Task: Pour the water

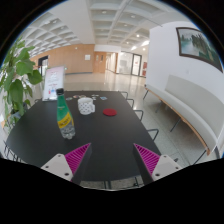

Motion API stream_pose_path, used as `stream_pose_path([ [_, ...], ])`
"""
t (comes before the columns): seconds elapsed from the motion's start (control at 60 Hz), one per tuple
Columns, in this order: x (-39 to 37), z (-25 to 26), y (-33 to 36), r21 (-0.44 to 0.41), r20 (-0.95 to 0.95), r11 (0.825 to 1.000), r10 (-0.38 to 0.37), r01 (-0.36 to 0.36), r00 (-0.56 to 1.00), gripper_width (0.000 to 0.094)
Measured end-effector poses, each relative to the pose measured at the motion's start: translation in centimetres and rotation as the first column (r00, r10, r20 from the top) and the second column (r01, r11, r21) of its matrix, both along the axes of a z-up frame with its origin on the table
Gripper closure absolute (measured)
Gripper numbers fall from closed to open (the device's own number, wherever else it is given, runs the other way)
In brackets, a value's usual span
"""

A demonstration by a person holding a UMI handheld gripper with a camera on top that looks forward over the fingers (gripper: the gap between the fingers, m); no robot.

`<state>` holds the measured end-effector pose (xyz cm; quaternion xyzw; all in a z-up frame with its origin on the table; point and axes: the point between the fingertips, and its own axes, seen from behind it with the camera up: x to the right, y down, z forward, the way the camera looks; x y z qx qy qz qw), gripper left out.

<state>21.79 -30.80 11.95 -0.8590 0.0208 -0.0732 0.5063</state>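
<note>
A green plastic bottle [65, 115] with a yellow label and green cap stands upright on the dark table [100, 140], ahead of my left finger. Beyond it sits a white cup [86, 105], and a small red object [110, 112] lies to the cup's right. My gripper [113, 157] is open, its magenta-padded fingers [76, 156] spread wide over the near table edge with nothing between them. The bottle is well beyond the fingertips.
A leafy green plant [15, 85] stands left of the table. A white sign [52, 82] stands behind the bottle. Dark chairs [140, 108] line the table's right side. A white bench [185, 105] runs along the right wall under a framed picture [195, 44].
</note>
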Motion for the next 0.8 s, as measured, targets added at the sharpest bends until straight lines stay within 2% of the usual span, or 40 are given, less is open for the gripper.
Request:
stream_pose_path([
  [0.133,-6.4,-0.6,1.3,0.034,-0.027,0.997,0.066,-0.065,0.997,0.0075],
  [0.15,-7.3,-2.3,2.6,0.046,-0.032,0.996,0.077,-0.075,0.997,0.0076],
  [0.167,-8.1,-0.6,2.1,0.049,-0.034,0.995,0.084,-0.082,0.996,0.0075],
  [0.2,-9.8,-0.6,3.0,0.065,-0.040,0.993,0.099,-0.096,0.994,0.0077],
  [0.217,-10.5,-2.4,4.5,0.076,-0.044,0.992,0.104,-0.100,0.994,0.0076],
  [0.233,-11.2,-0.6,4.1,0.078,-0.048,0.992,0.106,-0.103,0.993,0.0077],
  [0.25,-11.8,-2.4,5.7,0.090,-0.052,0.990,0.110,-0.105,0.993,0.0075],
  [0.283,-13.0,-0.8,5.9,0.100,-0.057,0.989,0.112,-0.106,0.992,0.0078],
  [0.317,-14.1,-2.7,8.2,0.115,-0.062,0.987,0.118,-0.110,0.991,0.0077],
  [0.35,-15.0,-1.1,8.5,0.122,-0.059,0.986,0.125,-0.117,0.990,0.0077],
  [0.367,-15.2,-2.9,10.1,0.133,-0.056,0.984,0.126,-0.118,0.990,0.0076],
  [0.383,-15.4,-1.2,9.8,0.135,-0.050,0.984,0.124,-0.116,0.991,0.0076],
  [0.45,-15.9,-1.6,12.2,0.152,-0.032,0.983,0.111,-0.105,0.993,0.0077],
  [0.467,-16.1,-3.2,13.9,0.161,-0.031,0.982,0.110,-0.104,0.993,0.0081],
  [0.667,-16.4,-5.4,18.7,0.177,-0.022,0.980,0.090,-0.085,0.996,0.0106],
  [0.717,-16.6,-5.8,19.5,0.189,-0.009,0.978,0.092,-0.088,0.996,0.0159],
  [0.783,-16.7,-5.4,20.0,0.219,0.008,0.971,0.096,-0.095,0.995,0.0356],
  [0.8,-16.7,-5.2,20.1,0.231,0.010,0.968,0.094,-0.094,0.995,0.0367],
])
